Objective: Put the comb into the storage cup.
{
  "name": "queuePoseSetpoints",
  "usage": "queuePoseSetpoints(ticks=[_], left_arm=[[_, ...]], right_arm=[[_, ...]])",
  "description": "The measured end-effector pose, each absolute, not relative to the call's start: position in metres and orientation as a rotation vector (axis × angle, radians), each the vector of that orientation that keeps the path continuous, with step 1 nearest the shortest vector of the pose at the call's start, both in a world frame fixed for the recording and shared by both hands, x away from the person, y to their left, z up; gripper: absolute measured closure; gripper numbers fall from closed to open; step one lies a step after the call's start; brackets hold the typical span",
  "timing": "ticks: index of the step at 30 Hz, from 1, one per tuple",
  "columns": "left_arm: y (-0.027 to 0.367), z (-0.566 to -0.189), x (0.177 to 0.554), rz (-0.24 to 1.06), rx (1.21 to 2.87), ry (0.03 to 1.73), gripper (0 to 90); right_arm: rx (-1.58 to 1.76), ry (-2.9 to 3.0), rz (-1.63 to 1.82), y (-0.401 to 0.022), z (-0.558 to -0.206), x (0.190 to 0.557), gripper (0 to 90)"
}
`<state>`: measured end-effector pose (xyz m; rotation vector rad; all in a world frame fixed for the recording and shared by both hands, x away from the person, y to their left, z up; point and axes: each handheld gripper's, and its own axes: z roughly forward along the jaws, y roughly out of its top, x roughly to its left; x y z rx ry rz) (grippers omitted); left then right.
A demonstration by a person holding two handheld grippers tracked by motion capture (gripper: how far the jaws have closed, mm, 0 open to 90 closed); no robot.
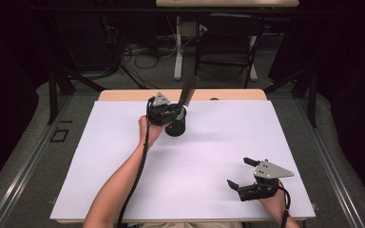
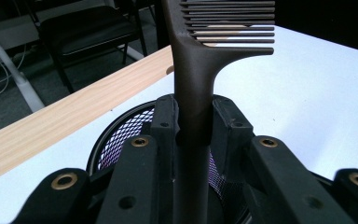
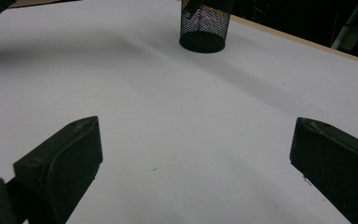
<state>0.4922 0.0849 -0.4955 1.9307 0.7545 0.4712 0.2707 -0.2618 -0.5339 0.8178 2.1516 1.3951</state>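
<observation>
Left gripper (image 1: 175, 113) has its fingers (image 2: 164, 122) clamped on the handle of a dark comb (image 2: 200, 70), pinching just below the point where the teeth branch off. Comb stands close to upright, teeth end up, handle end down inside the black mesh cup (image 1: 176, 126); how deep it reaches inside the cup I can't tell. Cup sits on the white surface (image 1: 209, 156) near the far edge, left of centre. Right gripper (image 1: 241, 174) rests well apart at the near right corner, fingers (image 3: 60, 161) spread wide with nothing between them, doing nothing for the cup. Risks as I read them: the cup is light, open mesh, and nobody is bracing it, so any sideways drag from the left hand while the handle is inside levers the rim and tips or slides it. The comb is top-heavy with the teeth up; let go while it's leaning and it likely drops against the rim and could topple the cup. The grip is on a narrow, smooth handle, so a twist could let it rotate between the pads. The far edge of the surface is close behind the cup, leaving little margin if it skids that way.
</observation>
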Motion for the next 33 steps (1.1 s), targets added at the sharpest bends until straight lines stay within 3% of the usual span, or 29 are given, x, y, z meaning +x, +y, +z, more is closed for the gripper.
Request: queuePoseSetpoints(ticks=[21,33], left_arm=[[0.080,-0.501,0.491,0.497,2.027,0.748,71.5],[0.090,-0.491,0.484,0.502,1.996,0.745,41.1]], right_arm=[[0.819,2.153,1.395,-0.262,-0.534,0.271,1.9],[0.820,2.154,1.394,-0.261,-0.534,0.271,1.9]])
